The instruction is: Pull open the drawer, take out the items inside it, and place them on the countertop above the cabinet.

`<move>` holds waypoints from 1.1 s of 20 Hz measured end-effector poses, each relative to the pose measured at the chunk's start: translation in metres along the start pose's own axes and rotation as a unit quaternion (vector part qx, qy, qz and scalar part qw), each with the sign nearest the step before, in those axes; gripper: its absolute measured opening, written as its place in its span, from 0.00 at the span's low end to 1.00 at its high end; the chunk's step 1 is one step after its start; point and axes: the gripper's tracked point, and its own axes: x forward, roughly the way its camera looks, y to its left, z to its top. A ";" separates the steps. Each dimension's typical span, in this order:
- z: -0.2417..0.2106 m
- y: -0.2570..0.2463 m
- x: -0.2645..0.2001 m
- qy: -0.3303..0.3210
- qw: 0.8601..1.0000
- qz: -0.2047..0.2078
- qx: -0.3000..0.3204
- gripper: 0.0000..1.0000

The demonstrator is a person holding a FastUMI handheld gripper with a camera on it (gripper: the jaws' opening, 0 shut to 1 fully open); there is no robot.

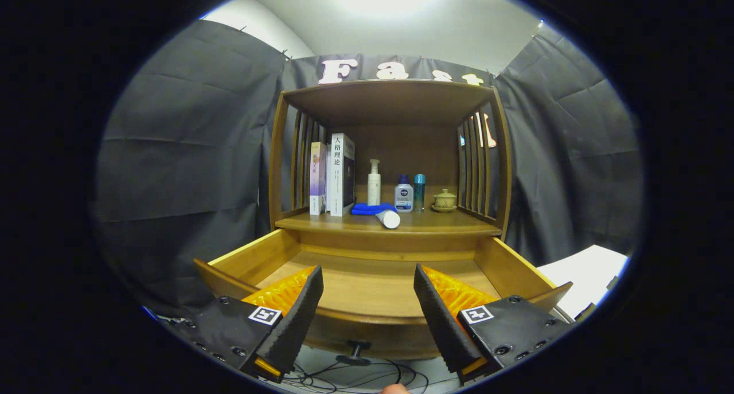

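One drawer (367,279) stands pulled well out beneath the cabinet's countertop (441,225), its wooden floor bare in the part that shows; the near strip behind the front panel is hidden by the fingers, so whether anything remains there cannot be told. The gripper (368,311) hovers just above the drawer's front edge with its fingers wide apart and nothing between them. The knob (356,348) sits below, on the front panel, between the fingers. On the countertop: two books (335,176) standing upright at the left, one pump bottle (374,183), one squat bottle (403,194), one teal bottle (420,191), one lidded cup on a saucer (444,201), one blue cloth (370,209) and one white tube (390,218) lying on its side just in front of the cloth. Judged by look, the tube is light, round and apt to roll; take it across its middle. The cloth is soft and should be pinched at a fold.
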 end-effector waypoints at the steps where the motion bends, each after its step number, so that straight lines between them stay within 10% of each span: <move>1: -0.005 0.002 -0.005 0.001 1.000 0.001 0.003 0.98; 22: -0.113 0.006 -0.004 0.075 0.997 -0.026 -0.008 0.96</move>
